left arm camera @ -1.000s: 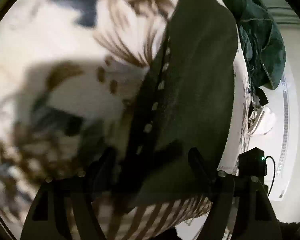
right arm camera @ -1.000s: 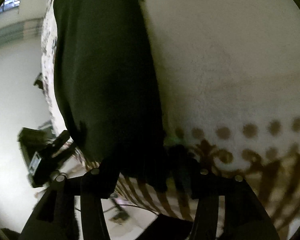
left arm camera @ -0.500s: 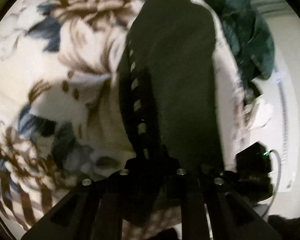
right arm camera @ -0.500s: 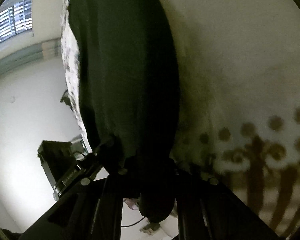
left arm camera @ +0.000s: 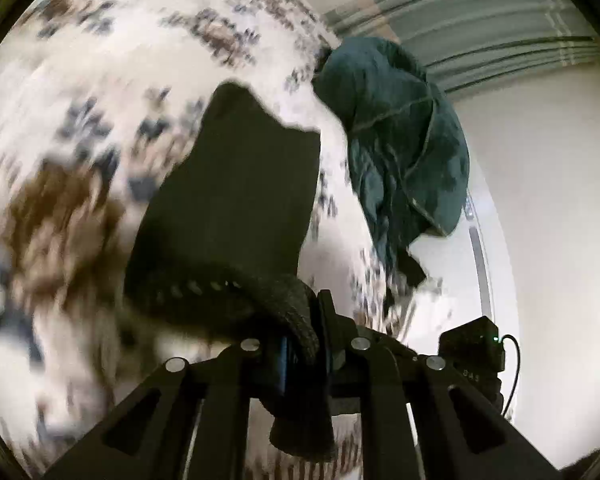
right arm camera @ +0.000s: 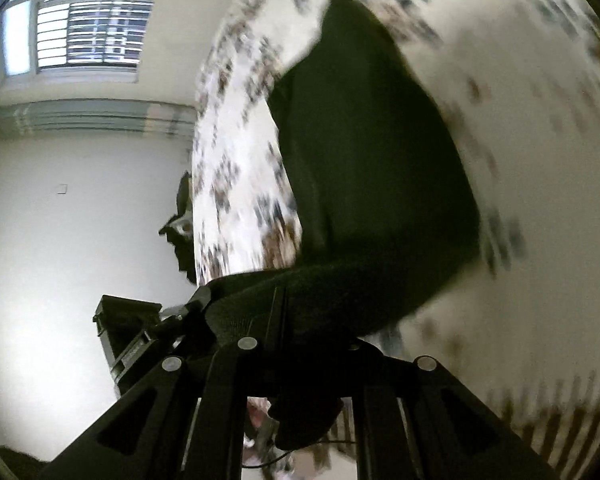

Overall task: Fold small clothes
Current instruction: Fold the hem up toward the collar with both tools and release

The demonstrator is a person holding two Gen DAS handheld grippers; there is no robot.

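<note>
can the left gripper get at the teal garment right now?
Probably not. The left gripper has its jaws shut on the black garment, so it is occupied; the teal garment lies apart, farther along the floral blanket.

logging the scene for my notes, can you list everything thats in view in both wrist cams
black garment: 1, black with a knitted edge, on the blanket, near edge raised and pinched by both grippers
floral blanket: 1, white with brown and blue-grey print, under the black garment, blurred
teal garment: 1, dark teal, crumpled at the blanket's far right edge in the left wrist view
window: 1, barred, high on the wall in the right wrist view
wall: white, behind the blanket
left gripper: 1, black, shut on the black garment's edge
right gripper: 1, black, shut on the black garment's edge
</note>
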